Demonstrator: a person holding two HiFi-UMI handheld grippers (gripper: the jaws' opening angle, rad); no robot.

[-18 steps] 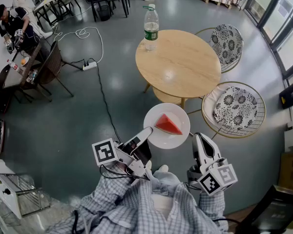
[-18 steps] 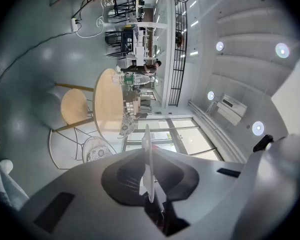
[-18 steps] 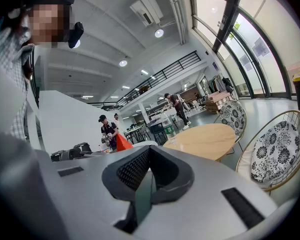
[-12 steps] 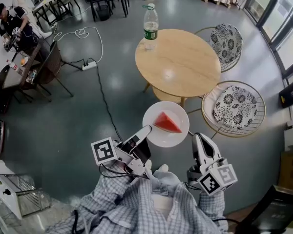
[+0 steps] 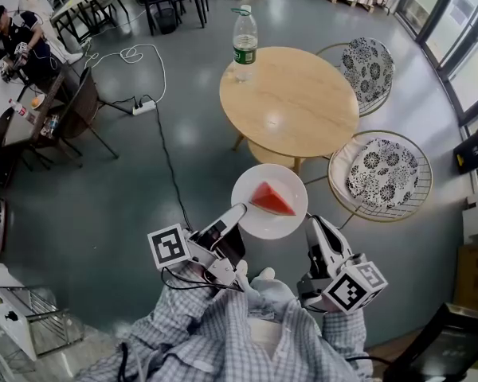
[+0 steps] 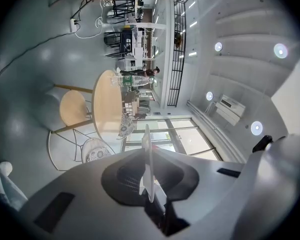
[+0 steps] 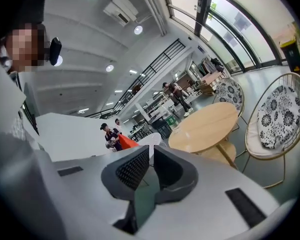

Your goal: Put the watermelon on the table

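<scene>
A red watermelon wedge [image 5: 272,200] lies on a white plate [image 5: 259,221], held in the air just short of the round wooden table [image 5: 291,102]. My left gripper [image 5: 240,210] is shut on the plate's near left rim. The left gripper view shows that plate [image 6: 147,154] edge-on between the pads of the left gripper [image 6: 149,176]. My right gripper [image 5: 310,223] sits at the plate's right rim with its jaws together. In the right gripper view the plate [image 7: 149,140] and the watermelon [image 7: 126,142] lie just past the tips of the right gripper [image 7: 149,156]. Whether they touch is unclear.
A water bottle [image 5: 245,44] stands at the table's far left edge. Two wire chairs with patterned cushions [image 5: 381,173] [image 5: 370,70] stand to the right of the table. A cable and power strip [image 5: 146,107] lie on the floor at left. People sit at far desks.
The plate with the left gripper has drifted slightly up and left, toward the table. The right gripper has moved left and up, closer to the plate's right rim.
</scene>
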